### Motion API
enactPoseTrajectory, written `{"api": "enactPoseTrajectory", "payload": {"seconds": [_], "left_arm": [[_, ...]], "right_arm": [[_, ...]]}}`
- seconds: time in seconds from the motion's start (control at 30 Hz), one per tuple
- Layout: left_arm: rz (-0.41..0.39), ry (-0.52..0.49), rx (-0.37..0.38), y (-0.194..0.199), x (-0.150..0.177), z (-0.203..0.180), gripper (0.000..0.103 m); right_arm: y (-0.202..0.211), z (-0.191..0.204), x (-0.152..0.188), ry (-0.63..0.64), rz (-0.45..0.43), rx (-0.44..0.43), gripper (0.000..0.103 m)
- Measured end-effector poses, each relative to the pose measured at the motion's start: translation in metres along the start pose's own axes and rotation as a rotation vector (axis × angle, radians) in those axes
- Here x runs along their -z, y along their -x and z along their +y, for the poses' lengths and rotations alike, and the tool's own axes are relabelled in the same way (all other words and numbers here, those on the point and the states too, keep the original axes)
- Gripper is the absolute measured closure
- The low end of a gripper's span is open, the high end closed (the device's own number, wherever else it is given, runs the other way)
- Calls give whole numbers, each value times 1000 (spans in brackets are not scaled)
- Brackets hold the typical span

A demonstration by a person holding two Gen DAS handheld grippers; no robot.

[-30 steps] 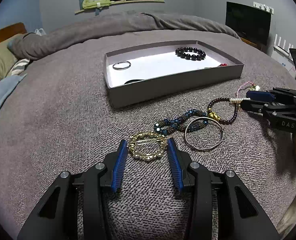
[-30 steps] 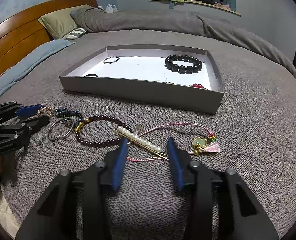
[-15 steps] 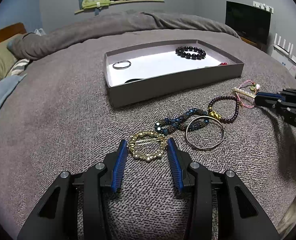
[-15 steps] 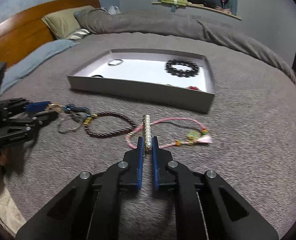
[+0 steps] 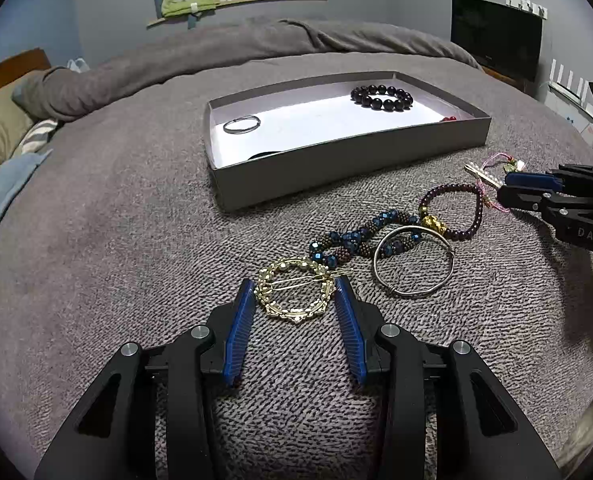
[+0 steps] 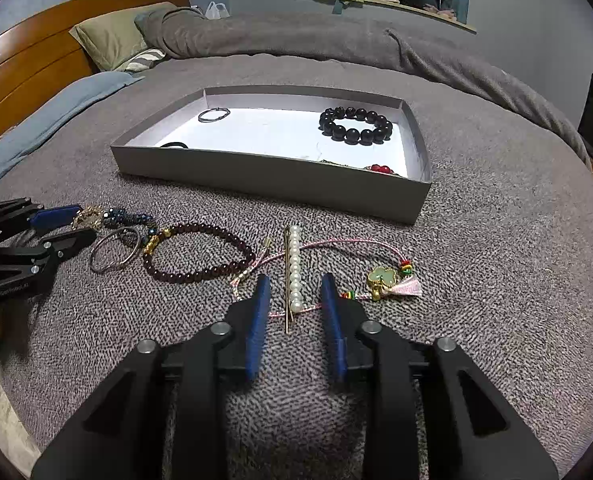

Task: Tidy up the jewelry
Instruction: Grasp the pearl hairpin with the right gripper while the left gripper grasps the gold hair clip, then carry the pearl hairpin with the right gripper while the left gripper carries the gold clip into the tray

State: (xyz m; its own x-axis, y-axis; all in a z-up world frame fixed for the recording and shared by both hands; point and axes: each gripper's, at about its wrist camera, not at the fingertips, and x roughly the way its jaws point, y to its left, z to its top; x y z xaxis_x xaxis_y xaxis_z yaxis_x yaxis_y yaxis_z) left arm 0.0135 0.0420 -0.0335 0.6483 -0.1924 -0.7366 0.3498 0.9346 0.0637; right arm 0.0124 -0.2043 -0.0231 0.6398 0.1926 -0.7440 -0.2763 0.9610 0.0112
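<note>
My left gripper [image 5: 294,286] is open around a round gold hair clip [image 5: 294,294] lying on the grey bedspread. Beside it lie a blue beaded bracelet [image 5: 356,236], a silver bangle [image 5: 414,262] and a dark red bead bracelet [image 5: 452,210]. My right gripper [image 6: 295,286] is open, its fingers on either side of a pearl hair pin [image 6: 294,268] that lies across a pink cord bracelet with a green charm [image 6: 384,278]. A grey tray [image 6: 272,176] farther back holds a black bead bracelet [image 6: 354,124] and a thin ring [image 6: 214,115].
The left gripper shows at the left of the right wrist view [image 6: 62,228]; the right gripper shows at the right of the left wrist view [image 5: 512,188]. A rolled grey duvet [image 6: 296,40], pillows [image 6: 112,40] and a wooden headboard [image 6: 36,60] lie behind the tray.
My right gripper shut on the pearl hair pin, turned it to lie lengthwise, then opened again and left it on the bedspread. The left gripper has not moved.
</note>
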Motion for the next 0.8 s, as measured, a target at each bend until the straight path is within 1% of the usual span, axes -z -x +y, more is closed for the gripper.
{"api": "enactPoseTrajectory", "payload": {"seconds": [0.17,0.23,0.27,0.3,0.37,0.57,0.67,0.8], "left_arm": [[1,-2,-1,0,0,0,60],[0,-1,-1,0,0,0,60],[-1,-2,-2,0,0,0,60],[-1,-2,-1,0,0,0,60],[-7,-2,-3,1,0,0,60],[-34,15,5,8,-2,3,60],[-64,33,18,19,-6,6,60],[-96,32,17,30,-12,8,60]], "right_arm": [[-7,-2,0,-16,9,-9,75],[-7,-2,0,-14,8,-11,78],[-6,-1,0,-14,6,-14,83],[-5,-1,0,-18,2,-23,91],[-2,-1,0,-23,-10,-32,95],[12,-1,-1,-34,-67,-42,95],[19,-3,-3,-39,-96,-45,95],[27,-5,-10,-46,-121,-58,95]]}}
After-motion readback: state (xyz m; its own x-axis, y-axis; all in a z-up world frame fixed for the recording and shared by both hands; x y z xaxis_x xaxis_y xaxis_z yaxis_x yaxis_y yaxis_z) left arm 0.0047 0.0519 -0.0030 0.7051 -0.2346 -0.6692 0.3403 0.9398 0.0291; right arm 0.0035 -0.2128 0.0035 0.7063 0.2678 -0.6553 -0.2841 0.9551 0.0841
